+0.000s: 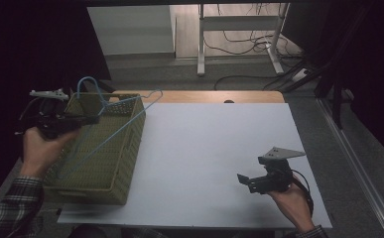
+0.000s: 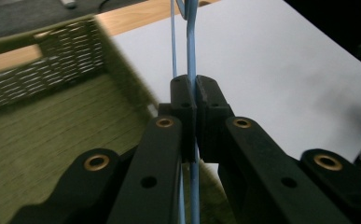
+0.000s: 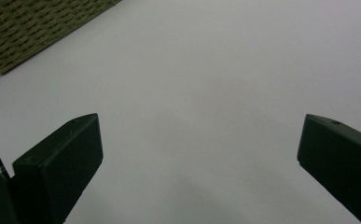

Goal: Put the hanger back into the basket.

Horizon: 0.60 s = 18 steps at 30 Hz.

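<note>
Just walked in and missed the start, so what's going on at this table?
A person works with a hand-held gripper in each hand. The left gripper is shut on a thin blue wire hanger, holding it partly over a woven green basket at the left edge of the white table. The right gripper is open over bare table, holding nothing.

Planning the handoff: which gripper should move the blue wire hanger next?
Left. The left gripper is shut on the blue wire hanger above the green woven basket. The right gripper is open, apart over the white tabletop.
</note>
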Available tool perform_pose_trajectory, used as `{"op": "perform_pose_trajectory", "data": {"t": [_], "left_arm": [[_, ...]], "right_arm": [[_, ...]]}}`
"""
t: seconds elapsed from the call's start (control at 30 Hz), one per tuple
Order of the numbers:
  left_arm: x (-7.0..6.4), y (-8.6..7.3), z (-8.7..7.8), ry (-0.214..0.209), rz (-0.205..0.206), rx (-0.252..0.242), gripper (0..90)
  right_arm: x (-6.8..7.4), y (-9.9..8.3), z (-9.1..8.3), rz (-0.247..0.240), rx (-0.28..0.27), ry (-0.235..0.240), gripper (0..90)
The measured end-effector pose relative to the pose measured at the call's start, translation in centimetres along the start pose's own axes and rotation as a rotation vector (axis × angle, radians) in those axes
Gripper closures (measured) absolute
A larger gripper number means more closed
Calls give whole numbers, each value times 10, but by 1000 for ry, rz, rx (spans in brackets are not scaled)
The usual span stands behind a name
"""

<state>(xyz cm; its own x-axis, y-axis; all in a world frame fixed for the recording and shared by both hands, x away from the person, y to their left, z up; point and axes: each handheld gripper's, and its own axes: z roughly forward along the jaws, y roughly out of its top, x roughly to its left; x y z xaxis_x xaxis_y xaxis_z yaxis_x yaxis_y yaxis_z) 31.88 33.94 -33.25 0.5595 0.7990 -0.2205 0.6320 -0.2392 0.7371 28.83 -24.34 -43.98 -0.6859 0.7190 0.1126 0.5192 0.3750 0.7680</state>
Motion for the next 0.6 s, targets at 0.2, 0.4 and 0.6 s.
{"op": "perform_pose_trajectory", "data": {"t": [0.2,0.4,0.6], "left_arm": [[27,-16,-14,48,-39,-7,880],[45,-30,-15,76,-56,5,880],[62,-44,-11,96,-94,-10,880]], "right_arm": [[-3,-4,1,9,15,-10,0],[-4,-6,3,6,32,-17,0],[-4,-7,5,-4,45,-22,0]]}}
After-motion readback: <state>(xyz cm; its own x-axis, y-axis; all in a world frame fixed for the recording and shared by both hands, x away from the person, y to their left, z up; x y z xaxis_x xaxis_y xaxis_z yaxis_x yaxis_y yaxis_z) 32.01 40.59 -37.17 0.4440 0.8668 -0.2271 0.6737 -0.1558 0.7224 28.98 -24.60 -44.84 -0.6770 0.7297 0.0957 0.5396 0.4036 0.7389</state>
